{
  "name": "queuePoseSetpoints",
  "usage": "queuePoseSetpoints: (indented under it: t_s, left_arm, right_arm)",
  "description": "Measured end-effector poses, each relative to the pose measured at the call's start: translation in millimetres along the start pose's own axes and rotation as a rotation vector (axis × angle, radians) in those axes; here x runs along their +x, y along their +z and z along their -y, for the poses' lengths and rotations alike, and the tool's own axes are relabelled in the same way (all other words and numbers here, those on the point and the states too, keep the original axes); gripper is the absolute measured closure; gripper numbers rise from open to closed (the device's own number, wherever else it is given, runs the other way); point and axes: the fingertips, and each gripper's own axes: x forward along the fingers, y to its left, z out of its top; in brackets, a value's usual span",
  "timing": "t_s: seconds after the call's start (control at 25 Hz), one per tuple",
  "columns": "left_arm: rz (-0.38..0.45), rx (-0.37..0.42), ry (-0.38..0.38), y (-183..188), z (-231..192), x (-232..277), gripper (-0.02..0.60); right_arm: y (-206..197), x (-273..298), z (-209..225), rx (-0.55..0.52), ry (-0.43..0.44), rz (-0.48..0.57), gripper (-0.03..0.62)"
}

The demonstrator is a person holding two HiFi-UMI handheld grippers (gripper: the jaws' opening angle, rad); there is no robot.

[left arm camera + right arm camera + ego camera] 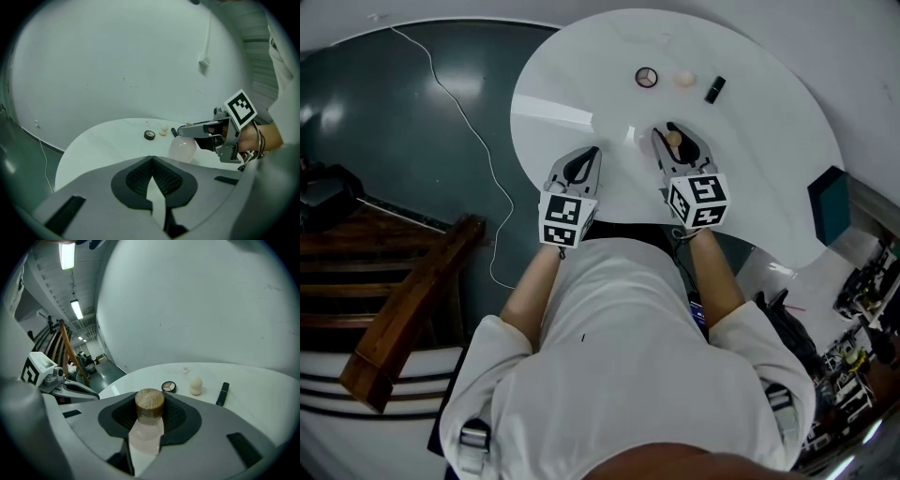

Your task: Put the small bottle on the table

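Note:
The small bottle (146, 431) is clear and pinkish with a round wooden cap (150, 402). My right gripper (151, 397) is shut on it just below the cap. In the head view that right gripper (673, 131) holds the bottle (673, 140) over the near part of the round white table (581, 84). From the left gripper view the bottle (183, 148) hangs upright under the right gripper (197, 129); its base is hidden, so contact with the table is unclear. My left gripper (152, 158) is shut and holds nothing, and it hovers at the table's near edge (592, 153).
Further back on the table lie a round compact (647, 78), a beige sponge (685, 80) and a black lipstick (714, 89). A teal box (830, 204) sits at the table's right edge. A white cable (469, 122) crosses the dark floor; wooden stairs (403, 300) stand at the left.

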Motion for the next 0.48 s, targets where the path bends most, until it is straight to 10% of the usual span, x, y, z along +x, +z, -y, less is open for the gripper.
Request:
queuePoseSetpoints:
  t_s: [0.48]
  left_arm:
    - [0.010, -0.059, 0.069, -1.4, -36.3, -11.6, 0.569]
  right_arm:
    - [10.1, 40.0, -3.5, -0.037, 0.017, -0.038, 0.476]
